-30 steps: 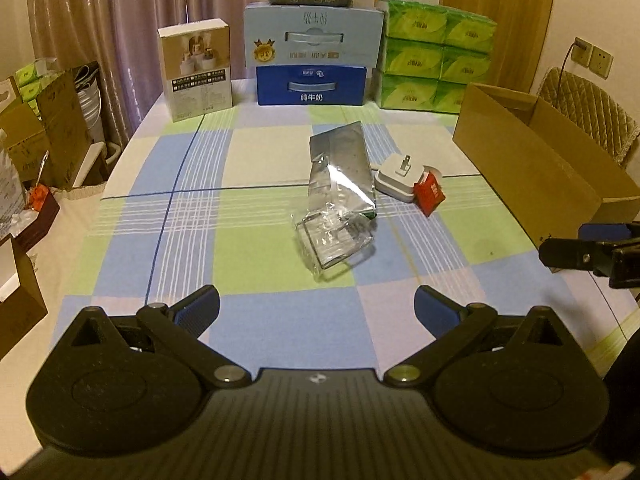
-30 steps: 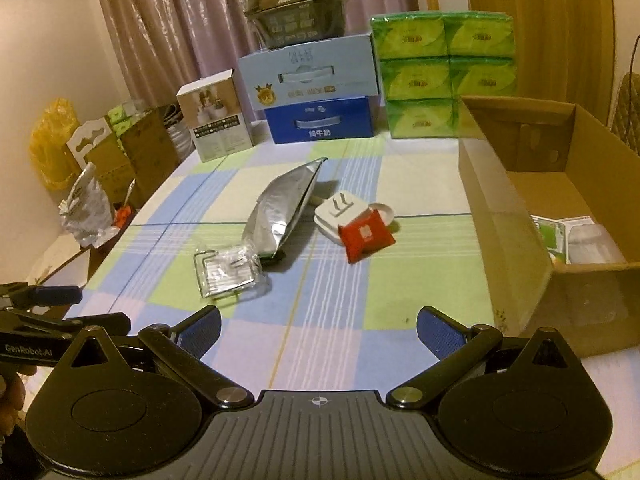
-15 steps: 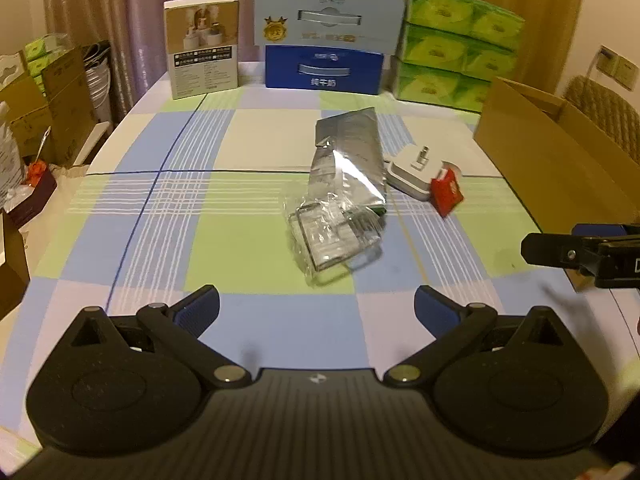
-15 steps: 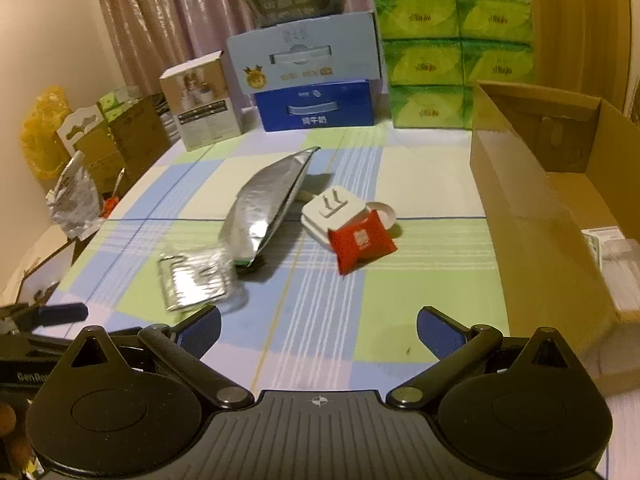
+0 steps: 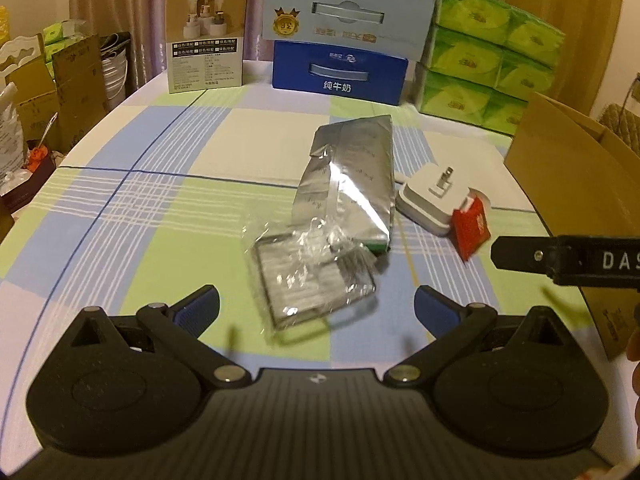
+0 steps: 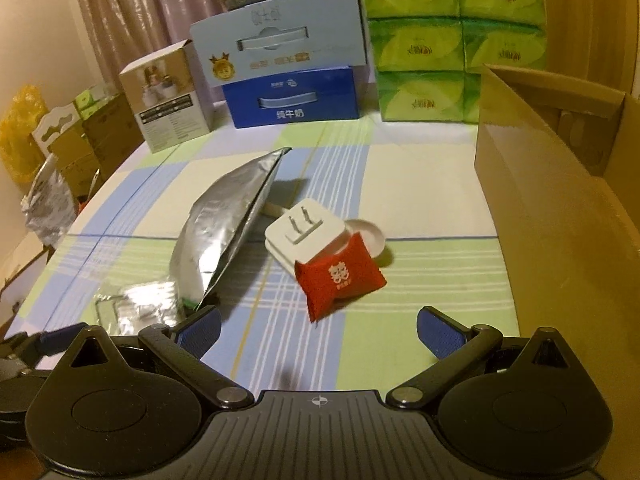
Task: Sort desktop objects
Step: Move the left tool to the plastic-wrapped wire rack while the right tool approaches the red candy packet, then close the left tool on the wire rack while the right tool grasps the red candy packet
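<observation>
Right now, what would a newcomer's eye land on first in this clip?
Probably the small bright red pouch at mid-table, leaning on a white plug adapter, with a crinkled silver foil bag to its left. Next, the big open brown cardboard box along the right edge.

Pinkish curtains (image 5: pixel 120 8) behind table; wooden door (image 6: pixel 592 12) right; warm light.

Silver pouch (image 6: pixel 224 232) hides part of the clear packet (image 6: pixel 136 310).
</observation>
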`<action>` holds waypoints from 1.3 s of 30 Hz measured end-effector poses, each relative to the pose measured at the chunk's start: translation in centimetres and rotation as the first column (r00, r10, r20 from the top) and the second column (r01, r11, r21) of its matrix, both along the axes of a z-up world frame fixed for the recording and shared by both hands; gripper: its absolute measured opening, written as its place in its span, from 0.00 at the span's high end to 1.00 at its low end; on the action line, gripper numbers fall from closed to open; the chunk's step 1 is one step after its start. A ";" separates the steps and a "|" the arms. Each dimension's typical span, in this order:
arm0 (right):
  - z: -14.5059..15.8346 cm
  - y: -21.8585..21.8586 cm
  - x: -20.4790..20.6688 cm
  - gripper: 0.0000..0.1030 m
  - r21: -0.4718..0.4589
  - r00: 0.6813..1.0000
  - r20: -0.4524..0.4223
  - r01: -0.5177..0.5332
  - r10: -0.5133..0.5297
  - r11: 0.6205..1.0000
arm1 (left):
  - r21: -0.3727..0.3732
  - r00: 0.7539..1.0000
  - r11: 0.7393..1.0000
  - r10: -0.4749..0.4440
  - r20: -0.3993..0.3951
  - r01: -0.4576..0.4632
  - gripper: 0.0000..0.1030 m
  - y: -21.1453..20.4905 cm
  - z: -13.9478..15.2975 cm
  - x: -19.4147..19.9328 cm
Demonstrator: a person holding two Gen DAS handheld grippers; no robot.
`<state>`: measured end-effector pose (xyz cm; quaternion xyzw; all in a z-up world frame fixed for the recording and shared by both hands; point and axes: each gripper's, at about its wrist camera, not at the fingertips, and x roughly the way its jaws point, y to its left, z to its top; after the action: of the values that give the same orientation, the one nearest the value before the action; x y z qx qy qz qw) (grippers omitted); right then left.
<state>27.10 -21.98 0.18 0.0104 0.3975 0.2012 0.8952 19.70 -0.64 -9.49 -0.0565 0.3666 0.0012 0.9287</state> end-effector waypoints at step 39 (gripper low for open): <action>-4.0 2.6 5.7 0.24 -0.191 0.989 0.040 -0.131 0.141 0.973 | -0.047 0.969 0.977 -0.212 -0.124 0.208 0.33 4.8 -0.6 2.2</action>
<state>32.76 -19.42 -3.78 -0.1066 0.3902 0.2241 0.8866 21.90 4.21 -10.10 -0.0326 0.4296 -0.0996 0.8969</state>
